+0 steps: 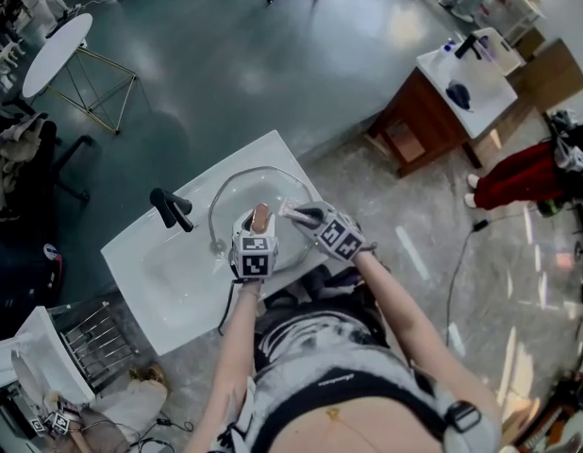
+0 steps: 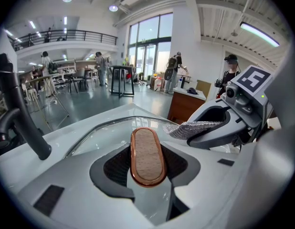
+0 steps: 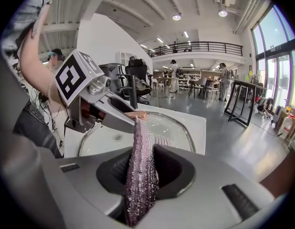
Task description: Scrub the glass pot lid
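The glass pot lid [image 1: 237, 189] with its metal rim stands tilted over the white sink [image 1: 159, 276]. My left gripper [image 1: 257, 239] is shut on the lid's copper-edged oval handle [image 2: 147, 157], and the glass [image 2: 102, 133] spreads out beyond it. My right gripper [image 1: 313, 218] is shut on a grey-purple scrubbing cloth [image 3: 140, 171]. In the left gripper view the cloth's tip [image 2: 191, 127] reaches the lid's right side, just right of the handle. The right gripper view shows the lid [image 3: 172, 126] behind the cloth and the left gripper [image 3: 97, 106] on the handle [image 3: 136, 114].
A black faucet [image 1: 172, 208] stands at the sink's far left side, close to the lid. A wire rack [image 1: 93, 333] sits on the floor at the lower left. A wooden cabinet with a white top [image 1: 442, 111] stands at the right, and a white round table [image 1: 56, 50] at the far left.
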`<move>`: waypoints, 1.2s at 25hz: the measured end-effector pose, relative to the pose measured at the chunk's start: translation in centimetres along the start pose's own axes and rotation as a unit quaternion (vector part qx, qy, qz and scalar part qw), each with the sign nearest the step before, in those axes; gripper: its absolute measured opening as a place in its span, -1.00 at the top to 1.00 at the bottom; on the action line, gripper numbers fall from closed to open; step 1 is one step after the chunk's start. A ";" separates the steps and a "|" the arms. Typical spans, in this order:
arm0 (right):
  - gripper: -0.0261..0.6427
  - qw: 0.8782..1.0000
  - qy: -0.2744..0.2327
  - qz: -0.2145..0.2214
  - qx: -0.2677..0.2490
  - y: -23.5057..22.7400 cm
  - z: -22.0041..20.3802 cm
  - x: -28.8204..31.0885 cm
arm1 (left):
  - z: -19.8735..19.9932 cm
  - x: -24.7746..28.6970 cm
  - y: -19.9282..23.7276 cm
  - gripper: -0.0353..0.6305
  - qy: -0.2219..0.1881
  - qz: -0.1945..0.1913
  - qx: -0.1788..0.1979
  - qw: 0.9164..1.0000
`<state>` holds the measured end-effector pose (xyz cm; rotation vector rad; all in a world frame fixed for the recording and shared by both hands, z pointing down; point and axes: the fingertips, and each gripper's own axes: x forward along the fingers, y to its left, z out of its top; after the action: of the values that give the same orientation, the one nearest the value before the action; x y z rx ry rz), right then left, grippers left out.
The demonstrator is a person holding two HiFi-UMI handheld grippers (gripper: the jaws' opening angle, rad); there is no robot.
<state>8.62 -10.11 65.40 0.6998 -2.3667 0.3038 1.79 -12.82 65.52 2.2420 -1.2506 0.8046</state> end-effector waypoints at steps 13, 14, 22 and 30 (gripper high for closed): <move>0.64 1.000 0.009 -0.015 -0.016 -2.3 1.0 1.3 | -0.9 0.6 -0.2 0.38 0.006 -0.006 -0.009 1.000; 0.64 1.000 0.010 -0.015 -0.018 -2.5 1.2 1.5 | -1.0 0.6 -0.2 0.38 0.007 -0.006 -0.009 1.000; 0.64 0.999 0.024 -0.013 -0.038 -3.5 2.1 2.7 | -0.6 0.4 0.1 0.38 -0.003 0.003 -0.004 1.000; 0.64 0.997 0.037 -0.001 -0.065 -4.2 3.5 4.1 | -0.1 0.3 -0.1 0.38 -0.008 0.005 -0.001 1.000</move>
<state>6.52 -16.57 65.50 0.6181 -2.2922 0.1712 2.01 -12.89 65.82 2.2467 -1.2690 0.7912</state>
